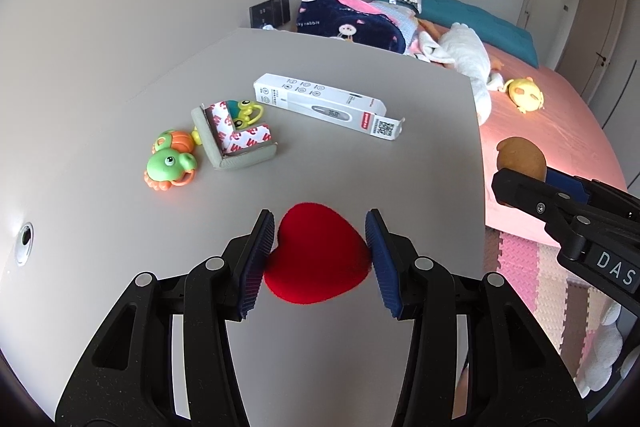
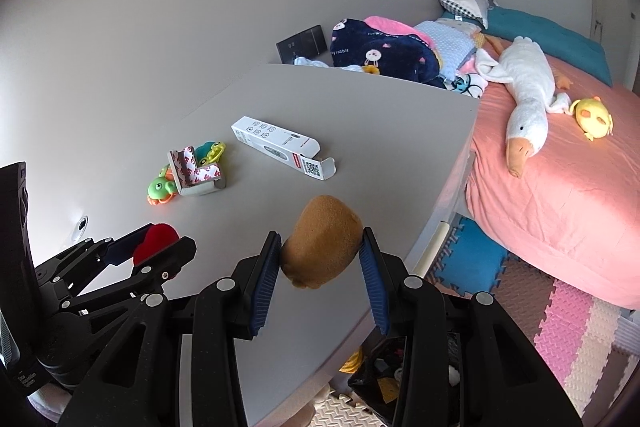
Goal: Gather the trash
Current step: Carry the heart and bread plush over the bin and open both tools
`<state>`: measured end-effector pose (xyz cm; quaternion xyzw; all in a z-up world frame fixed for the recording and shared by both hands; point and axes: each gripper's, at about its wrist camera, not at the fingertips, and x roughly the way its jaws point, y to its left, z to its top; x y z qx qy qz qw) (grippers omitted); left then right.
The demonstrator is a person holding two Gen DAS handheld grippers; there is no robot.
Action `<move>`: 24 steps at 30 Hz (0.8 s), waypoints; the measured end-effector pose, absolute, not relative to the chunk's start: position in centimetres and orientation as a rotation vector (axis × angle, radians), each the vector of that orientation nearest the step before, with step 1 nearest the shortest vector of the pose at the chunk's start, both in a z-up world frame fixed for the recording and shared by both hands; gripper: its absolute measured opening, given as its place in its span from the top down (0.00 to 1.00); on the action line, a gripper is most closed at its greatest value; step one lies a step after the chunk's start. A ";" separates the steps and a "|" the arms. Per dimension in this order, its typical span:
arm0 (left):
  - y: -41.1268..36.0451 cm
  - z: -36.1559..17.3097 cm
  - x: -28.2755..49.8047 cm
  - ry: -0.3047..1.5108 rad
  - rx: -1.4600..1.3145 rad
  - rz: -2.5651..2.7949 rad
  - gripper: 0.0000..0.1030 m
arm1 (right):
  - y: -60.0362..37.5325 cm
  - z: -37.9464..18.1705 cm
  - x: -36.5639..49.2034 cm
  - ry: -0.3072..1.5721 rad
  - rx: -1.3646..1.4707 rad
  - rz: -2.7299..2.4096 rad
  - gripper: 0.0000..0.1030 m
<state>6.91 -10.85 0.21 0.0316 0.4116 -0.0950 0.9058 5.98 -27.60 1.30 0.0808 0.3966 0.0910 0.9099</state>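
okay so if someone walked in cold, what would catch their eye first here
Probably the red plush heart clamped in the left gripper over the grey table, and the brown plush lump held in the right gripper near the table's edge. Next, the white goose plush sprawled on the pink bed.

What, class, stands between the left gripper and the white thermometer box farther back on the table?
Only the red heart, clamped in the left gripper; beyond it, bare table runs to the thermometer box.
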 end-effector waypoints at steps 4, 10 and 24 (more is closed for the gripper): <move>-11.9 0.5 6.2 0.843 0.074 -0.214 0.55 | -28.6 1.7 4.9 0.808 0.173 0.172 0.59; -13.6 0.8 5.2 0.836 0.087 -0.248 0.55 | -30.3 1.9 3.3 0.799 0.183 0.140 0.59; -18.1 0.8 3.2 0.831 0.129 -0.335 0.54 | -34.7 2.2 -0.4 0.781 0.208 0.048 0.59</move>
